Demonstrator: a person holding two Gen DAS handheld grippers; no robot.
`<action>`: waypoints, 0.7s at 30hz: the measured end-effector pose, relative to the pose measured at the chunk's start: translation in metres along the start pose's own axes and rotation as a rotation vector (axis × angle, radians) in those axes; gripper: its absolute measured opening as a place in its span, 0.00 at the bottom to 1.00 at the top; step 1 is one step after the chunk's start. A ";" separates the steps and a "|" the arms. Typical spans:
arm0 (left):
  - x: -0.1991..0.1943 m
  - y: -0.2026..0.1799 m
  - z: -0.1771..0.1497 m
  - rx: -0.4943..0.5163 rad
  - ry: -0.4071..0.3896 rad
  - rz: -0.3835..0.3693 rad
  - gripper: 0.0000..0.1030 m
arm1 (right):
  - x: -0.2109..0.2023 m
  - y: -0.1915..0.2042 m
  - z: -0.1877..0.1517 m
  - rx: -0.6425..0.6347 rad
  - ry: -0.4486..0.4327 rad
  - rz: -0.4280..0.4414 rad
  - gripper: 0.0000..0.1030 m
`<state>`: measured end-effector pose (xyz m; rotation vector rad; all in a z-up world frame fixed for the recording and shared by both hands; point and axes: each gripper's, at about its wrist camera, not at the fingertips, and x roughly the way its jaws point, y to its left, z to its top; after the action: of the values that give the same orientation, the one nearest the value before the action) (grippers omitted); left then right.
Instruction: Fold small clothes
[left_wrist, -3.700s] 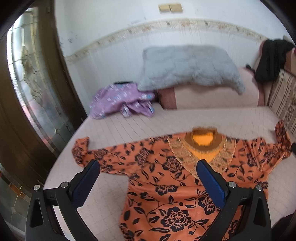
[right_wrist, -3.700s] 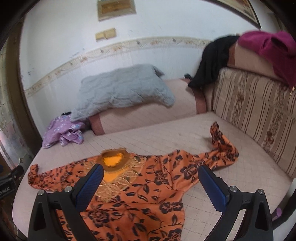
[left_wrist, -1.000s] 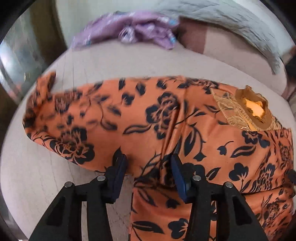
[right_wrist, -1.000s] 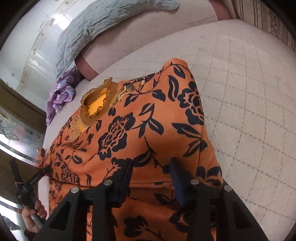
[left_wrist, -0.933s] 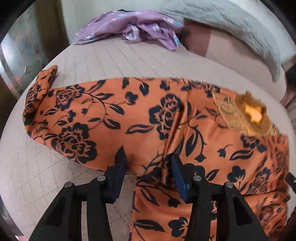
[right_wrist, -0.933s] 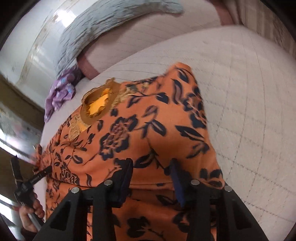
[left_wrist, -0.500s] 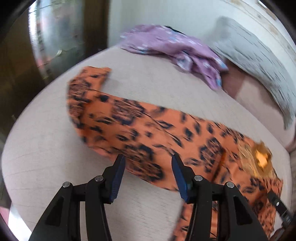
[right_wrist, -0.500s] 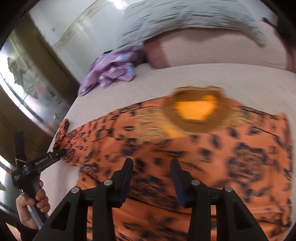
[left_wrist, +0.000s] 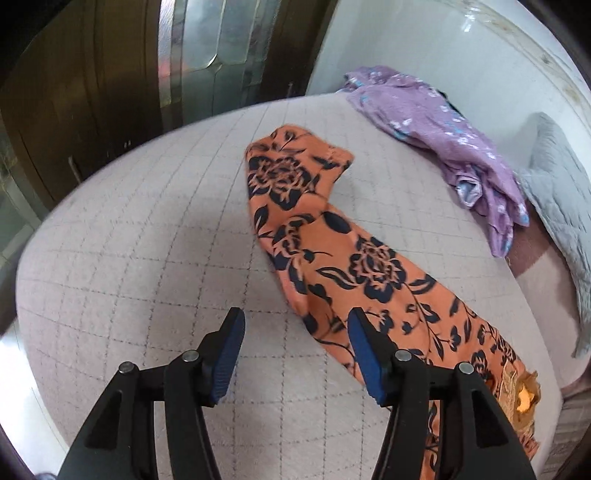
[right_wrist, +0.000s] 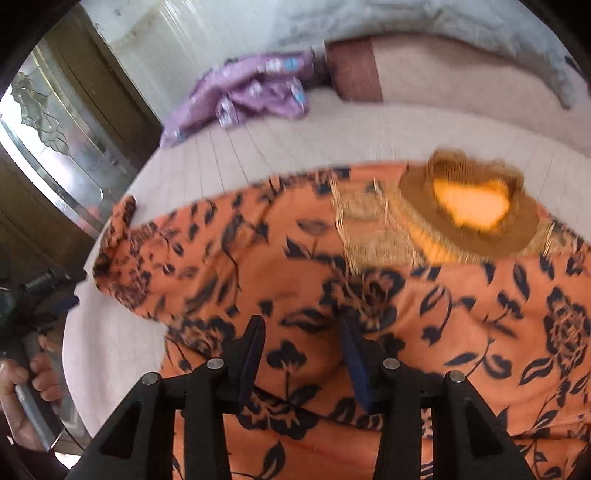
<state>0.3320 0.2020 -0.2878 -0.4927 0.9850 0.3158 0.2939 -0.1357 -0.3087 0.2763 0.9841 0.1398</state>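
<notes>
Spread flat across the quilted pink mattress (left_wrist: 122, 258): orange floral garment (right_wrist: 461, 306), one sleeve (left_wrist: 291, 184) stretched out from the body, brown collar (right_wrist: 469, 236) up. Beyond the sleeve, crumpled purple cloth (left_wrist: 443, 118). Over bare mattress just beside the sleeve: left gripper (left_wrist: 293, 326), jaws just widened, released, nothing between. Above the garment's body: right gripper (right_wrist: 303, 332), jaws parted; any grip on fabric impossible to tell.

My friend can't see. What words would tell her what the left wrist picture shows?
An orange flowered sleeve lies stretched across a pale quilted bed. The left gripper hovers open beside the sleeve, nothing between its blue pads. A crumpled purple garment sits farther back.
</notes>
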 end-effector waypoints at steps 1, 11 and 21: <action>0.006 0.003 0.003 -0.015 0.011 0.004 0.57 | 0.003 0.000 0.000 0.003 0.010 -0.007 0.48; 0.048 -0.014 0.005 0.004 0.055 -0.059 0.44 | 0.026 -0.004 -0.013 -0.002 0.086 -0.008 0.51; -0.001 -0.084 -0.026 0.338 -0.185 -0.170 0.05 | 0.022 -0.026 -0.014 0.035 0.083 0.099 0.51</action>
<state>0.3525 0.1165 -0.2778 -0.2317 0.7904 0.0379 0.2940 -0.1527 -0.3414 0.3538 1.0564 0.2263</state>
